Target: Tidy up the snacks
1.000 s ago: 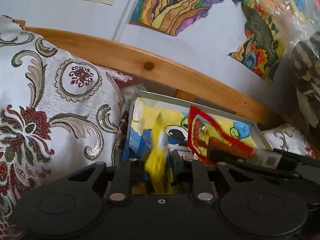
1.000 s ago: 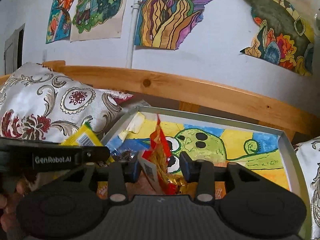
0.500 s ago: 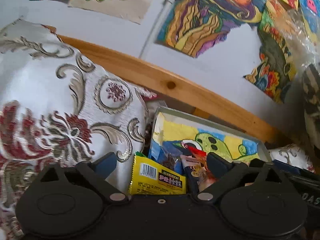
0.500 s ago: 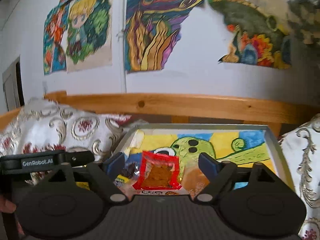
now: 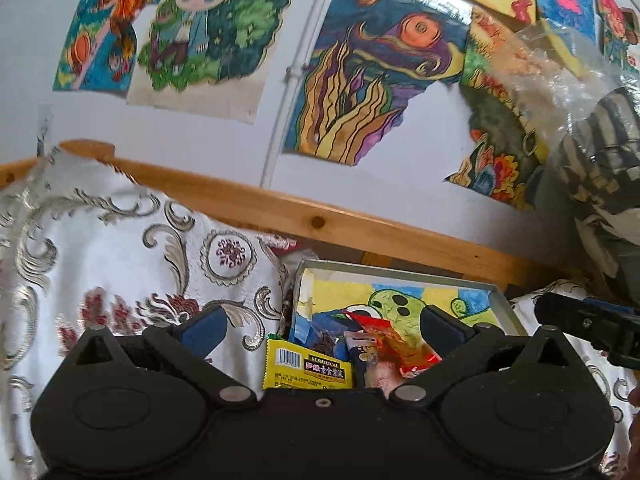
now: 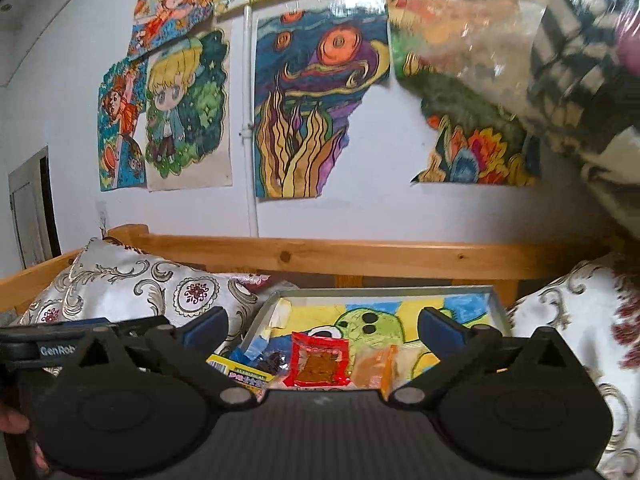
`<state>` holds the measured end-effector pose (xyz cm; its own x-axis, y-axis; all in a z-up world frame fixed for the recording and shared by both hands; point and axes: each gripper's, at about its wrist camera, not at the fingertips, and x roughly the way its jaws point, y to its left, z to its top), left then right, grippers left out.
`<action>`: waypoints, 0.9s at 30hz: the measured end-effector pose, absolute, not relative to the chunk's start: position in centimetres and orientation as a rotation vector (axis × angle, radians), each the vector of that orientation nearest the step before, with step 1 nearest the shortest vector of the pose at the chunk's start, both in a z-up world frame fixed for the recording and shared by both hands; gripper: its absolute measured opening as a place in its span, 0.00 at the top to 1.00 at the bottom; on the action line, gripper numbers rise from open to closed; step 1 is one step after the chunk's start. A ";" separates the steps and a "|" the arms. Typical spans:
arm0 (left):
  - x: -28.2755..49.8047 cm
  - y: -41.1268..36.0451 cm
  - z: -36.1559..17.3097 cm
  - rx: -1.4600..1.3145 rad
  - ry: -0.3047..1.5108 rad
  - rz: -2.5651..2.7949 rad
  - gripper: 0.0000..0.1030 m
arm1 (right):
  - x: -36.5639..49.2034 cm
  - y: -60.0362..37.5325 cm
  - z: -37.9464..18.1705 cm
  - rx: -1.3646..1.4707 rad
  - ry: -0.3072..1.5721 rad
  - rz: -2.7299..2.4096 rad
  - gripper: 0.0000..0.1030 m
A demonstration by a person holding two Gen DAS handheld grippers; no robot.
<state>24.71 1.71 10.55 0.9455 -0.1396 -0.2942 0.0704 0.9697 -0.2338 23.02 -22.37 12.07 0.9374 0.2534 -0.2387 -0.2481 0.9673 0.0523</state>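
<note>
- Left gripper (image 5: pixel 322 330): fingers (image 5: pixel 203 328) spread wide, nothing between them; raised above the tray's near left corner.
- Right gripper (image 6: pixel 322 330): fingers (image 6: pixel 438 326) spread wide, empty; raised above the tray's near edge.
- Tray (image 6: pixel 498 308): shallow, grey rim, floor lined with a green-creature drawing. It sits between two brocade cushions (image 6: pixel 132 284), in front of a wooden rail (image 6: pixel 360 254).
- Yellow packet (image 5: pixel 306 368): barcode side up, at the tray's near left corner; in the right view (image 6: pixel 240 372) it lies across the left rim.
- Red packet (image 6: pixel 319 364): flat in the tray, clear window with brown contents, just right of the yellow packet.
- Orange packet (image 6: pixel 374 368): just right of the red packet, touching or nearly so.
- Dark wrapper (image 6: pixel 274 360): small, between the yellow and red packets; too small to identify.
- Drawings (image 6: pixel 312 112) taped to the wall above the rail.
- Clear bag (image 6: pixel 560 40) fills the upper right of both views.
</note>
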 end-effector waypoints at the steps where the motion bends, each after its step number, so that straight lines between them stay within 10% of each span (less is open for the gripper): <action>1: 24.2 1.6 10.8 -0.221 0.310 -0.108 0.01 | 22.4 -22.5 12.3 0.020 0.242 0.254 0.00; 27: 11.9 -0.5 12.6 -0.152 0.291 -0.108 0.01 | 10.2 -25.1 12.0 0.033 0.239 0.204 0.00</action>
